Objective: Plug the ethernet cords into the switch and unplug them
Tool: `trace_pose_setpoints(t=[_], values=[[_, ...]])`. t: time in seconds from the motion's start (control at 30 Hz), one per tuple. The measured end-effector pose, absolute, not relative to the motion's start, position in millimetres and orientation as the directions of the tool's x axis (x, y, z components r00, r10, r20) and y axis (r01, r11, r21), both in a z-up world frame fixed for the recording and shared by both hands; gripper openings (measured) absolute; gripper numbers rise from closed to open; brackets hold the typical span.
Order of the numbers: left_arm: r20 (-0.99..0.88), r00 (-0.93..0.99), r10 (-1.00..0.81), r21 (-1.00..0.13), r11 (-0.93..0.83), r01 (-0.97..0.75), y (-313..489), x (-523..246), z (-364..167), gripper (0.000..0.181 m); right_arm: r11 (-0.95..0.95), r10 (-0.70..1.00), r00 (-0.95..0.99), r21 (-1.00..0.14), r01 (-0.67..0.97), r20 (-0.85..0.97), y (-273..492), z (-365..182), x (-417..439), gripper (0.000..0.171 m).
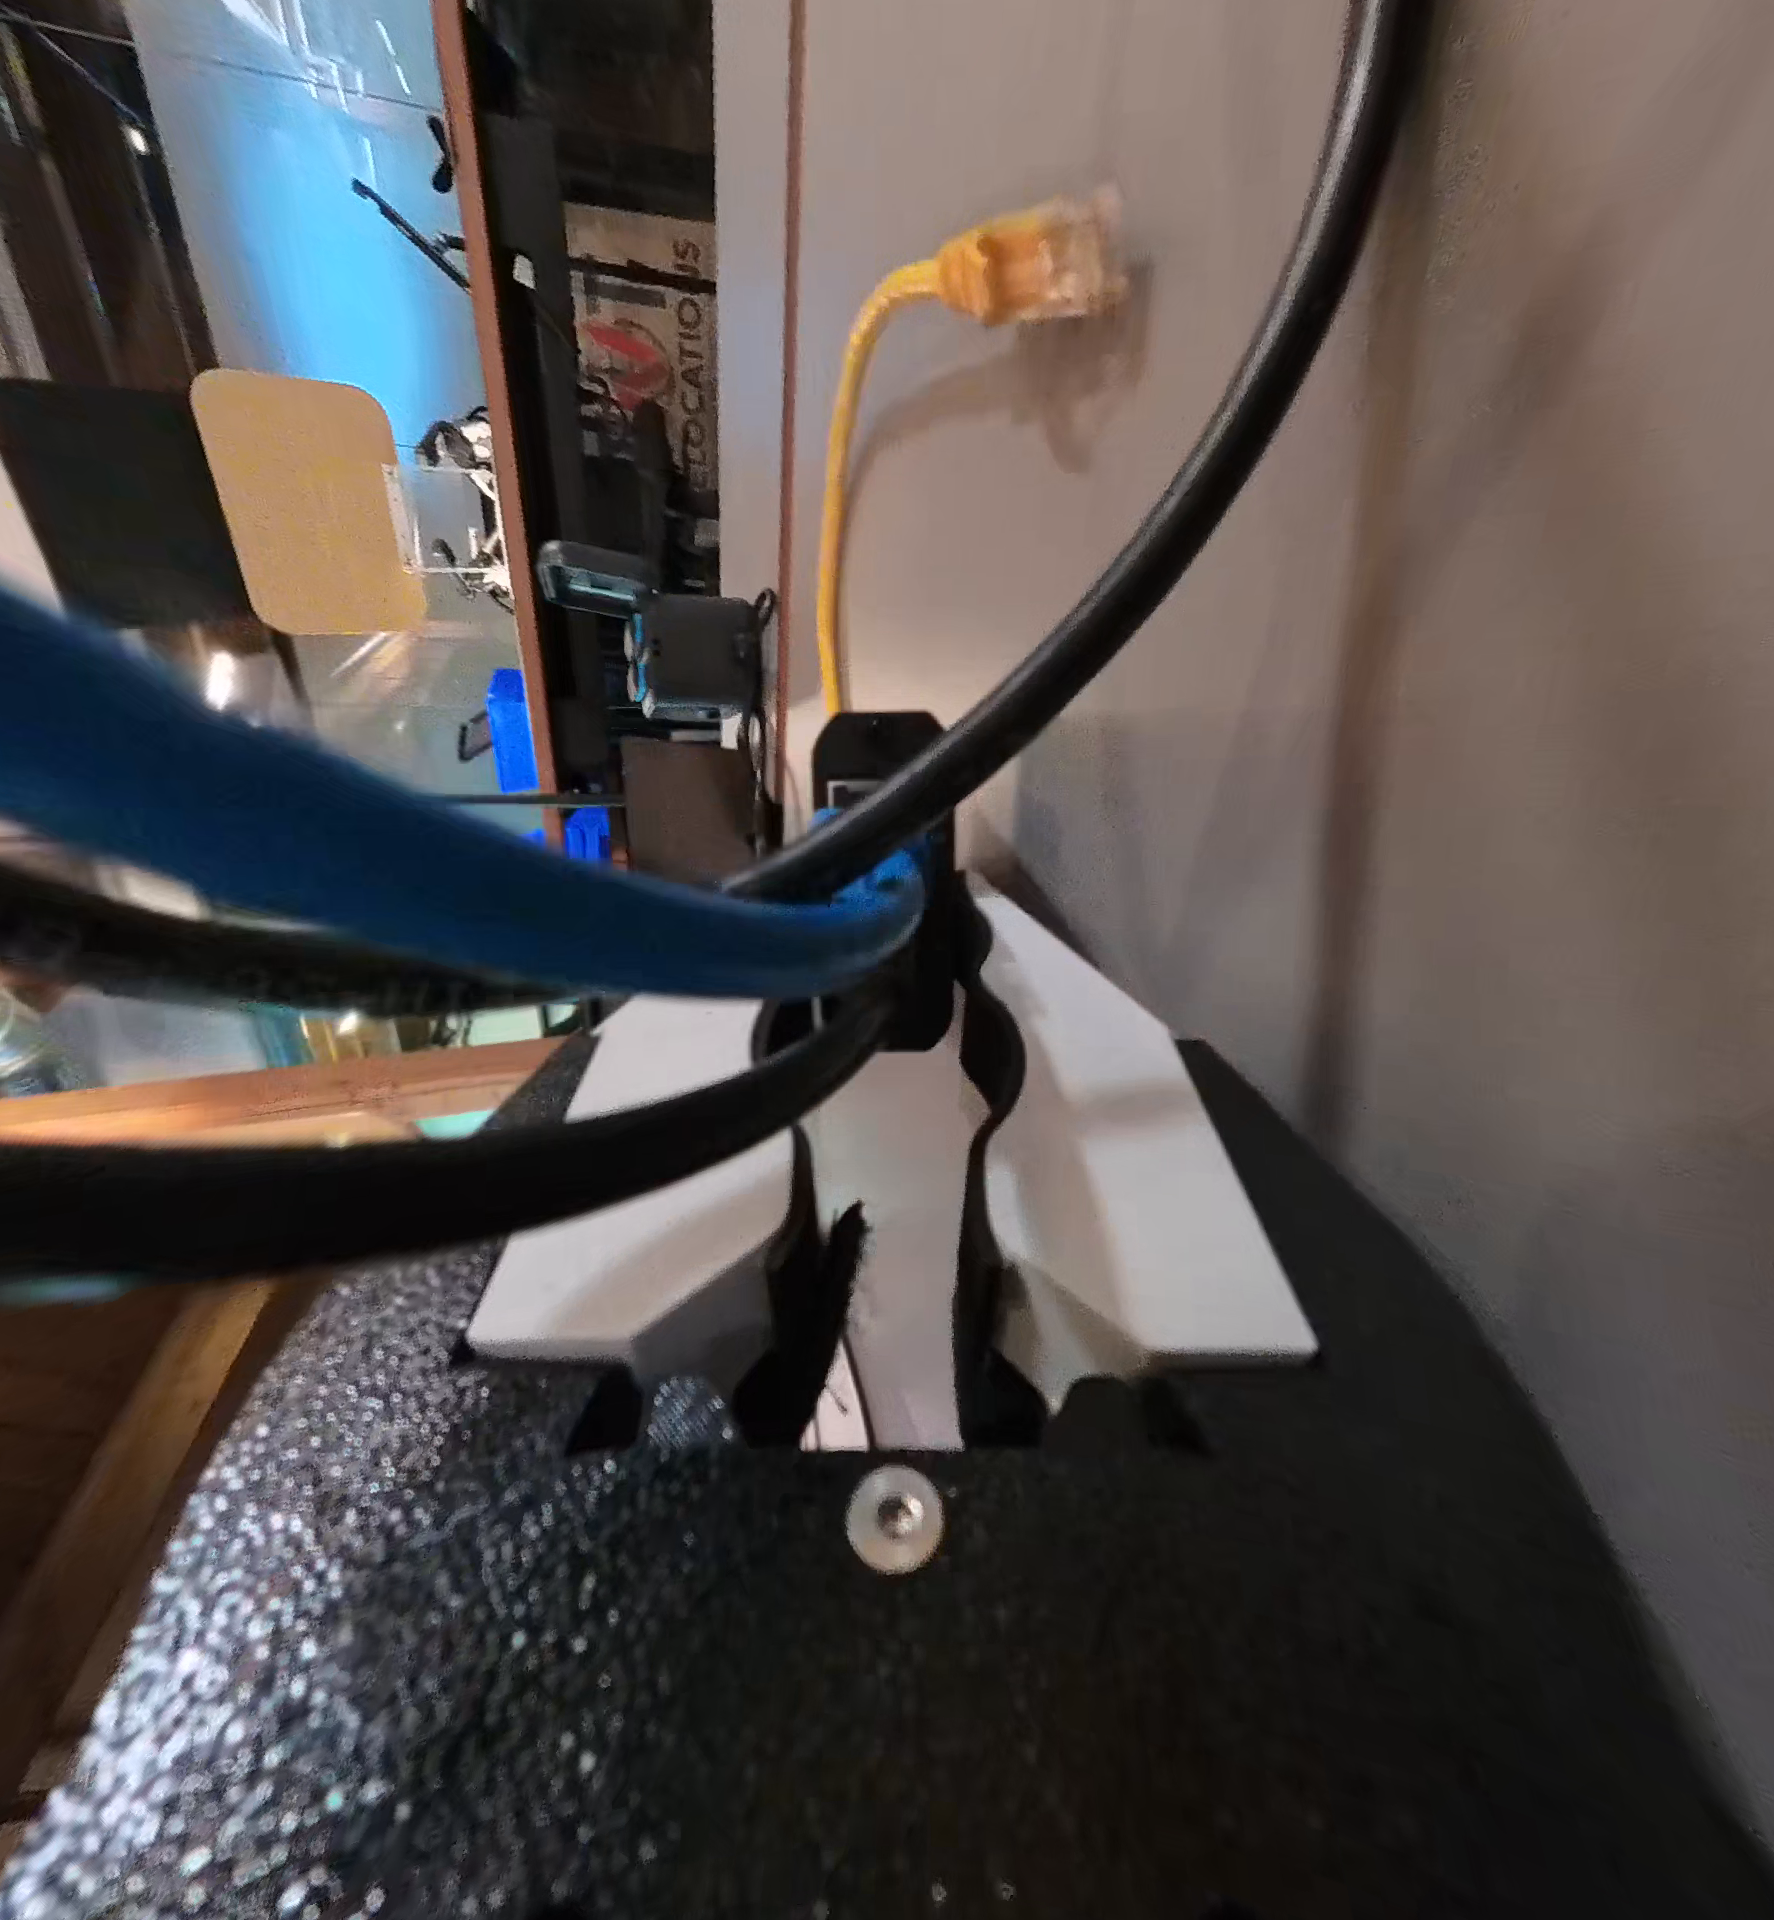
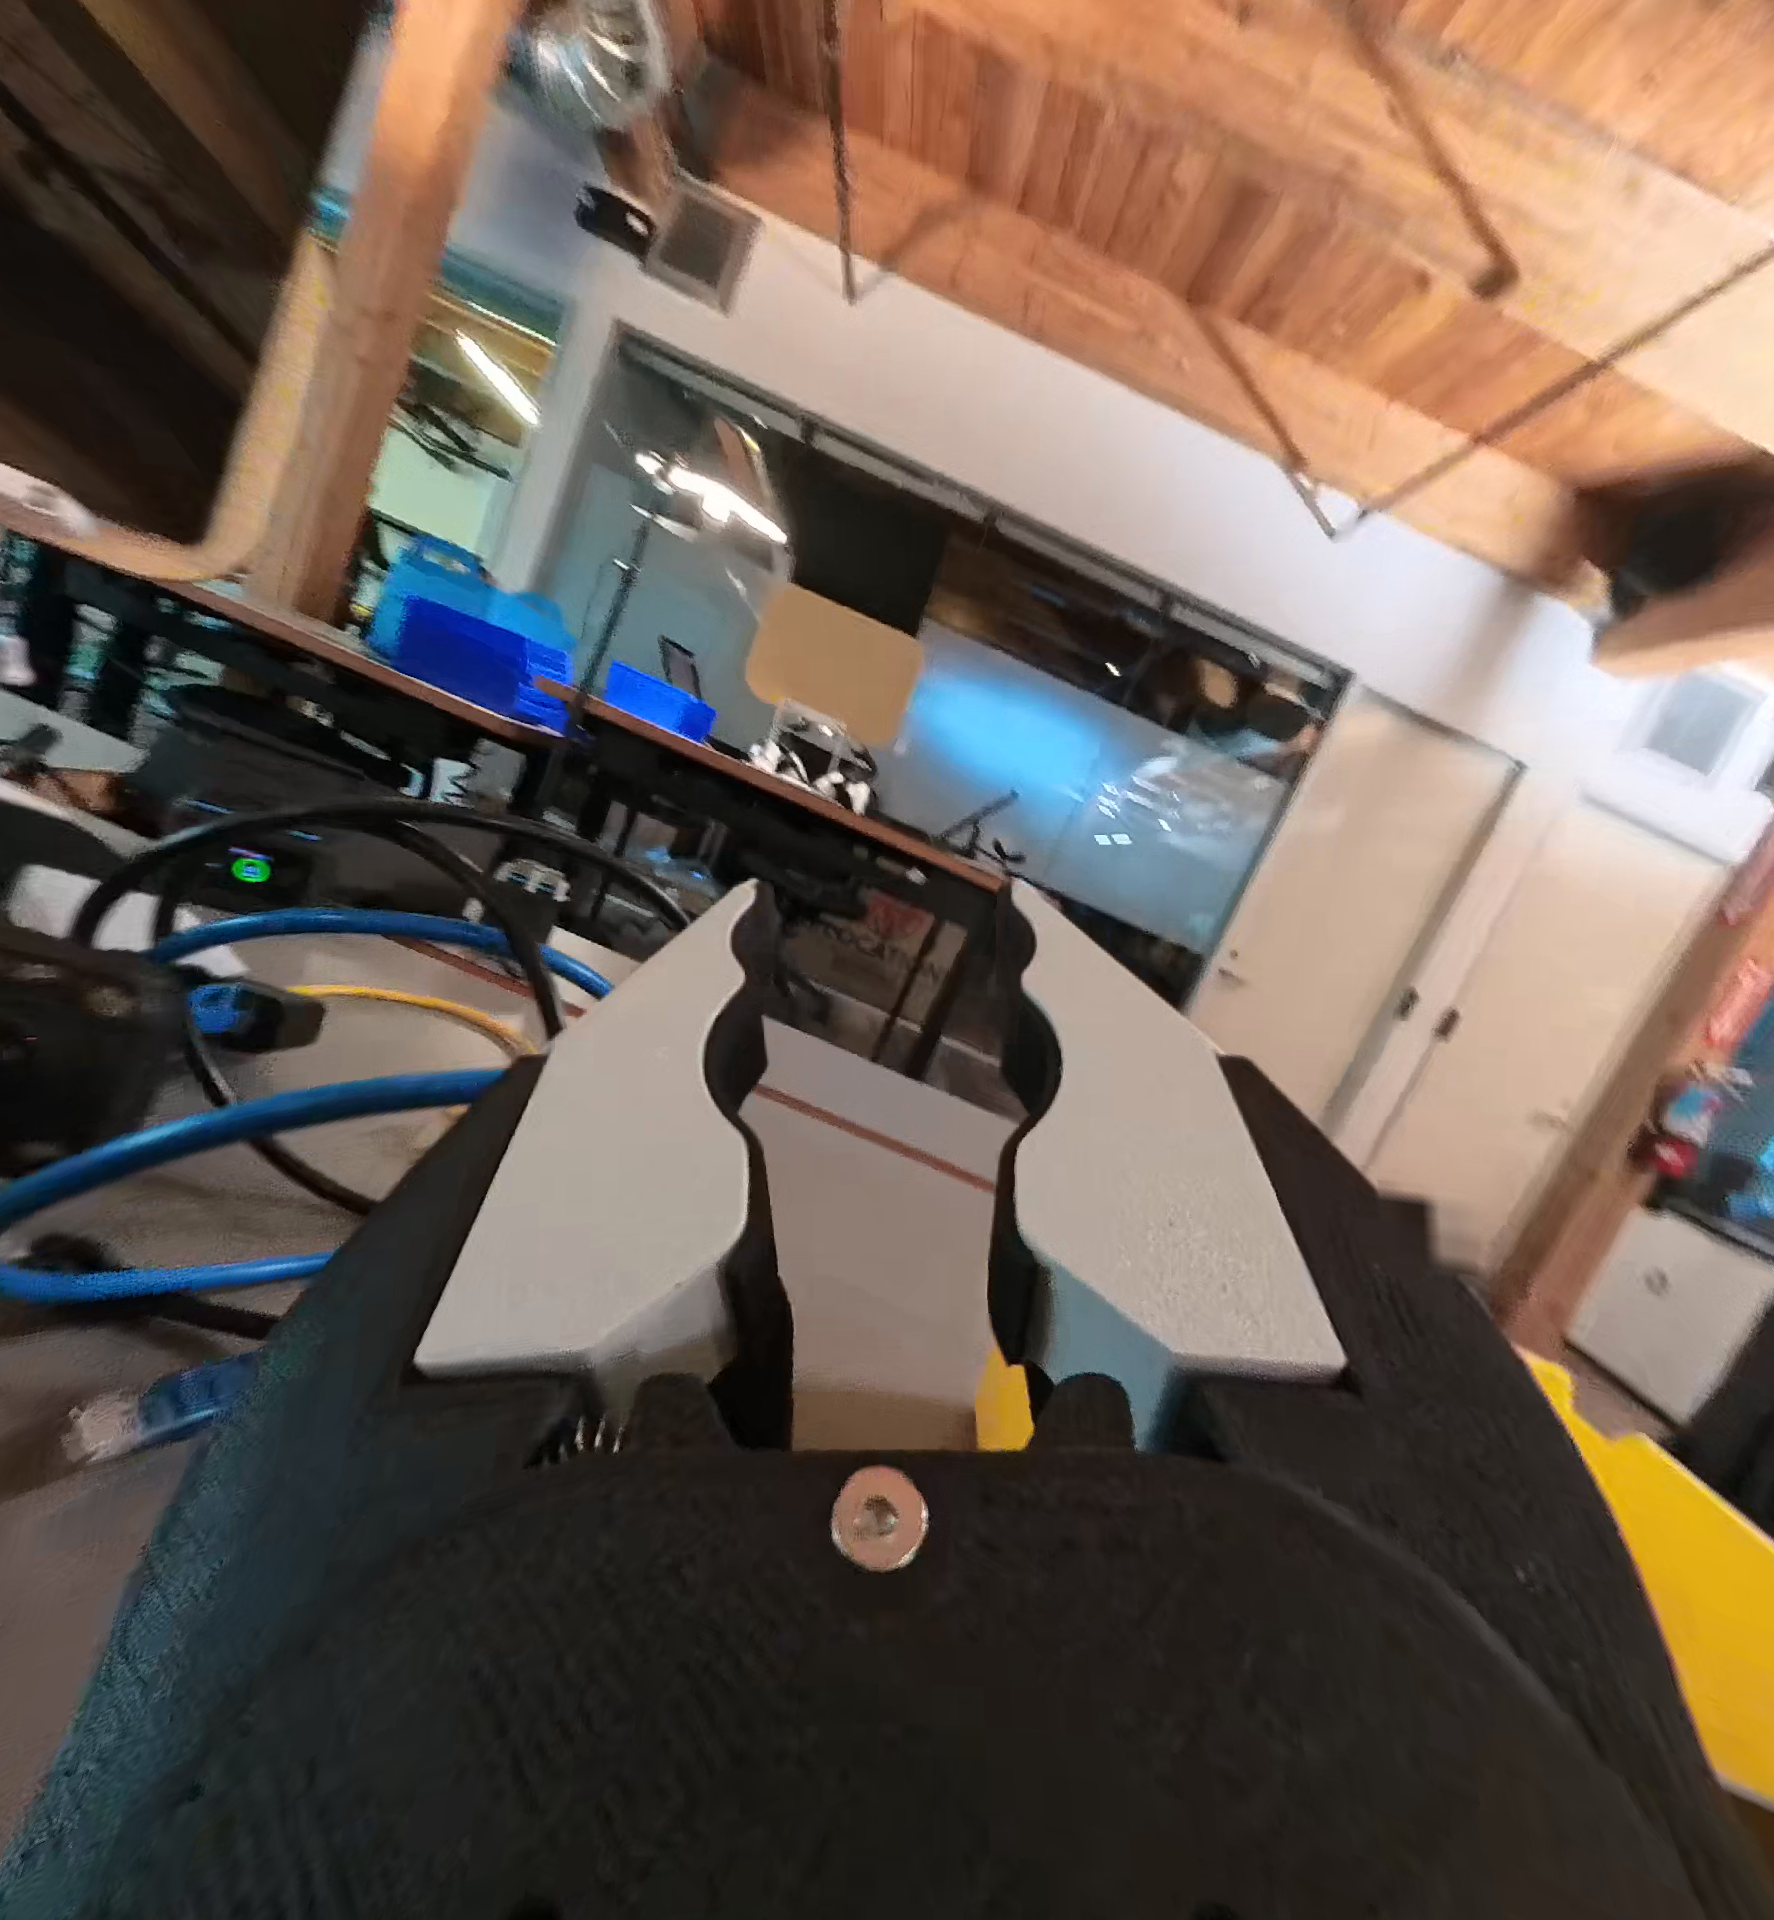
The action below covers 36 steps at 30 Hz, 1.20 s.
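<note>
In the left wrist view my left gripper is shut on a small black box, the switch. A blue ethernet cord runs in from the left and ends at the switch between the fingers. A black cable arcs up over it. A yellow cord's loose plug lies on the grey table beyond. My right gripper is open and empty, held above the table and pointing into the room. In the right wrist view a blue cord loops at left, and a loose blue plug lies on the table.
The left gripper's black body shows at the far left of the right wrist view. A yellow bin stands at lower right. Another table with blue bins stands behind. A black device with a green light sits at the back left. The grippers' ends are close to 30 cm from one another.
</note>
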<state>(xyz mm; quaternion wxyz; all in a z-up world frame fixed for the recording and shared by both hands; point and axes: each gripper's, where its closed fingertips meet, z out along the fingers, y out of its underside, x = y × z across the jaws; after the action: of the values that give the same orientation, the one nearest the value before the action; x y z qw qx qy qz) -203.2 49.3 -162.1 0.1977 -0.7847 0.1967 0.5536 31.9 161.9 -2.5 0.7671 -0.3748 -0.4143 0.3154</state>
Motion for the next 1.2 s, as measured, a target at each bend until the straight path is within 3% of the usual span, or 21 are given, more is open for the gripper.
trace_pose_setpoints(t=[0.13,0.27,0.5,0.53,0.6,0.63,0.87,1.1,1.2], values=[[-0.935,0.343,-0.089,-0.116,-0.838,-0.534,54,-198,-167,0.021,0.621,0.781,0.220,-0.763,-0.179,0.584,107,-9,5,0.047],[-0.934,0.341,-0.105,-0.108,-0.828,-0.550,58,-195,-168,0.021,0.763,0.640,0.026,-0.632,-0.136,0.768,67,-8,-19,0.053],[-0.933,0.343,-0.108,-0.117,-0.810,-0.574,62,-192,-167,0.021,0.896,0.435,-0.359,-0.437,0.082,0.826,64,-52,-62,0.065],[-0.933,0.342,-0.111,-0.117,-0.807,-0.579,63,-191,-167,0.022,0.909,0.412,-0.369,-0.400,0.113,0.833,70,-62,-68,0.064],[-0.931,0.347,-0.112,-0.122,-0.801,-0.586,63,-188,-167,0.021,0.926,0.376,-0.278,-0.352,0.134,0.884,83,-64,-78,0.041],[-0.929,0.352,-0.111,-0.129,-0.796,-0.591,62,-187,-166,0.022,0.927,0.373,-0.226,-0.352,0.129,0.900,87,-61,-79,0.031],[-0.888,0.454,-0.071,-0.288,-0.683,-0.671,57,-159,-154,0.022,0.827,0.532,-0.056,-0.504,0.250,0.845,144,-57,-68,0.013],[-0.892,0.446,-0.068,-0.346,-0.531,-0.774,60,-127,-141,0.022,0.691,0.632,0.059,-0.596,0.408,0.773,187,-67,-69,0.010],[-0.865,0.501,-0.028,-0.439,-0.444,-0.782,69,-127,-140,0.048,0.644,0.678,0.088,-0.647,0.408,0.730,197,-71,-68,0.011]])
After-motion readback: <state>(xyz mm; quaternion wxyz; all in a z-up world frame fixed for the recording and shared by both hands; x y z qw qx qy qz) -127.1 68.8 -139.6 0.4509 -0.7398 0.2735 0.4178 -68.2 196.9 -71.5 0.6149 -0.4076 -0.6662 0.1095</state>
